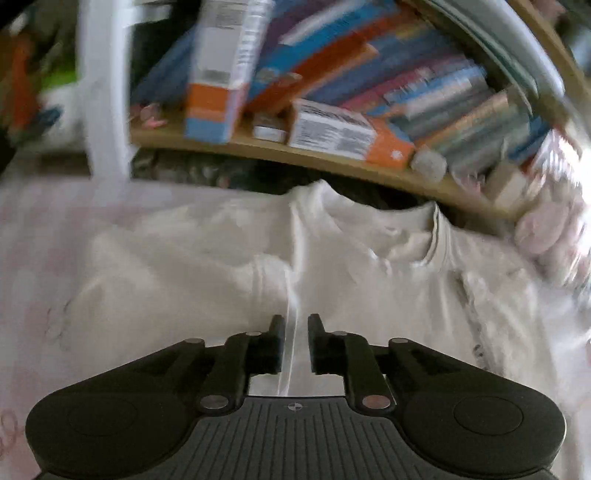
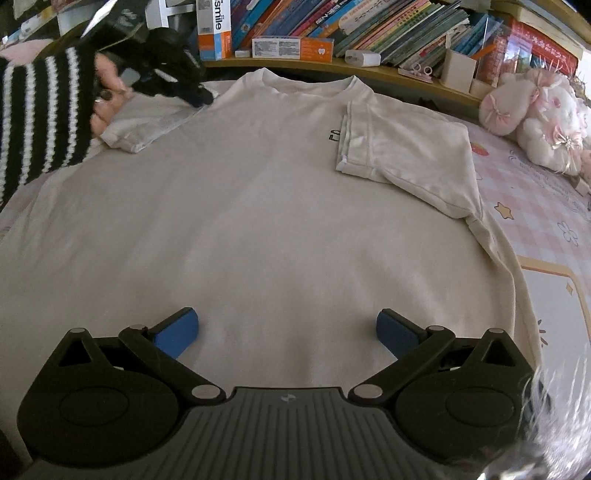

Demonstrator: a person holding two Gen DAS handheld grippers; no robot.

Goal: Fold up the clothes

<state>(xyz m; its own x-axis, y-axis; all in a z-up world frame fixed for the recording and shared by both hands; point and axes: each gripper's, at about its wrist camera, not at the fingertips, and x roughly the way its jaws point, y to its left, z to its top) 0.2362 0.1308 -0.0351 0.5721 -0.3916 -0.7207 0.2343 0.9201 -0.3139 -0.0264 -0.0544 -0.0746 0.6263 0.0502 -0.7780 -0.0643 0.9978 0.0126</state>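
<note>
A white T-shirt point(image 2: 258, 203) lies flat on the bed, collar toward the shelf. Its right sleeve point(image 2: 406, 147) is folded in over the chest. At the far left, a hand in a black-and-white striped sleeve point(image 2: 40, 114) holds my left gripper point(image 2: 201, 99) at the shirt's left sleeve point(image 2: 147, 125). The left wrist view is blurred; there the left gripper point(image 1: 296, 321) is nearly closed, with a thin raised ridge of the shirt point(image 1: 369, 277) pinched between its fingers. My right gripper point(image 2: 288, 325) hovers wide open over the shirt's lower part, blue pads point(image 2: 177, 332) apart, holding nothing.
A wooden shelf point(image 2: 369, 74) with books point(image 2: 369, 26) and toothpaste boxes point(image 2: 291, 48) runs just behind the collar. Pink-and-white plush toys point(image 2: 546, 114) sit at the far right. A pink checked bed cover point(image 2: 546, 221) shows right of the shirt.
</note>
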